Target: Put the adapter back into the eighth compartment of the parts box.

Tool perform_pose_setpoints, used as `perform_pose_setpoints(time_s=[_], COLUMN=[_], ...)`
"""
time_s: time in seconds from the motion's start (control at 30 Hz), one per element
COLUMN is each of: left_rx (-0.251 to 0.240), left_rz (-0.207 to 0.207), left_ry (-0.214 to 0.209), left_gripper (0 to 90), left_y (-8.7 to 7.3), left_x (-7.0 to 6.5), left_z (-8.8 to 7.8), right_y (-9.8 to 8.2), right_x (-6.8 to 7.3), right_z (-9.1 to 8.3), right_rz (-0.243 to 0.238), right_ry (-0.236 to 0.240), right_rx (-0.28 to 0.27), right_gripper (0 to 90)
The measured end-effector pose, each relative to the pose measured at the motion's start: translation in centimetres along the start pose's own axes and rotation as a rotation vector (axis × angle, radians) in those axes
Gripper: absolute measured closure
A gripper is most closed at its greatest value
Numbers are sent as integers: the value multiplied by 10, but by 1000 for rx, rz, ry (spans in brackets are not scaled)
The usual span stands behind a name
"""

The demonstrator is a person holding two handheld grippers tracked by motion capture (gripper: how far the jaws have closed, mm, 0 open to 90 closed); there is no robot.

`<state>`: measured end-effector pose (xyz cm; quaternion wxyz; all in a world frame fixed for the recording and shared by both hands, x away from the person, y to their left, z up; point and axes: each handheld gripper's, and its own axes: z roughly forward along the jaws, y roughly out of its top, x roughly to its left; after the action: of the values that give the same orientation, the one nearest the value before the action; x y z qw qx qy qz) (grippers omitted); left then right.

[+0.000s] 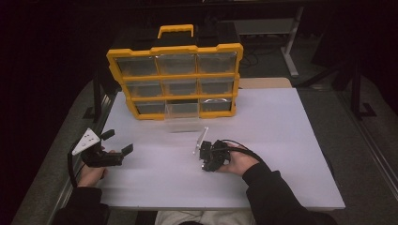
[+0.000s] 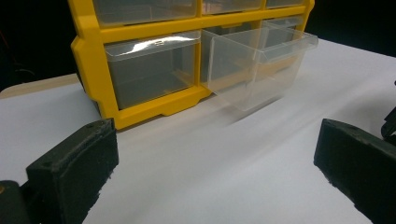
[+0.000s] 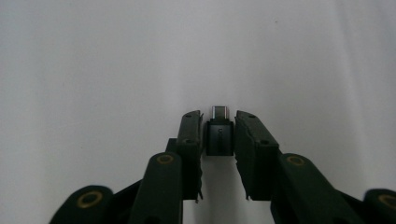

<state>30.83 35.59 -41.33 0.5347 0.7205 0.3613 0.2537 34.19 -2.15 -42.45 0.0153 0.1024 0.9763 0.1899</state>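
Observation:
A yellow organiser [image 1: 174, 75] with clear drawers stands upright at the back of the white table [image 1: 281, 140]. Its bottom middle drawer [image 1: 182, 117] is pulled out and looks empty. My right gripper [image 1: 205, 159] is near the table's middle, pointing down at the surface. In the right gripper view its jaws are shut on a small black adapter [image 3: 219, 136] with a metal plug at its tip. My left gripper [image 1: 118, 142] rests at the table's left, open and holding nothing. The left gripper view faces the organiser [image 2: 140, 60] and the pulled-out drawer [image 2: 257, 65].
A wooden surface [image 1: 263, 83] sits behind the table's back right. Dark floor and metal frame legs surround the table. Bare white tabletop stretches to the right of my right hand and along the front edge.

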Motion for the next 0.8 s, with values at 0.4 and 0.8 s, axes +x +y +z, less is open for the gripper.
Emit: perform_pose_setpoints(time_s=[0.4, 0.8], left_rx=[1, 1], left_rz=[0, 0], left_ry=[-1, -1], left_gripper=[0, 0], left_y=[0, 0], left_x=[0, 0], left_z=[0, 0], right_y=[1, 3], right_x=[-1, -4], right_z=[0, -17], right_rz=[0, 9], right_ry=[14, 12], right_rx=[13, -14], right_gripper=[750, 750])
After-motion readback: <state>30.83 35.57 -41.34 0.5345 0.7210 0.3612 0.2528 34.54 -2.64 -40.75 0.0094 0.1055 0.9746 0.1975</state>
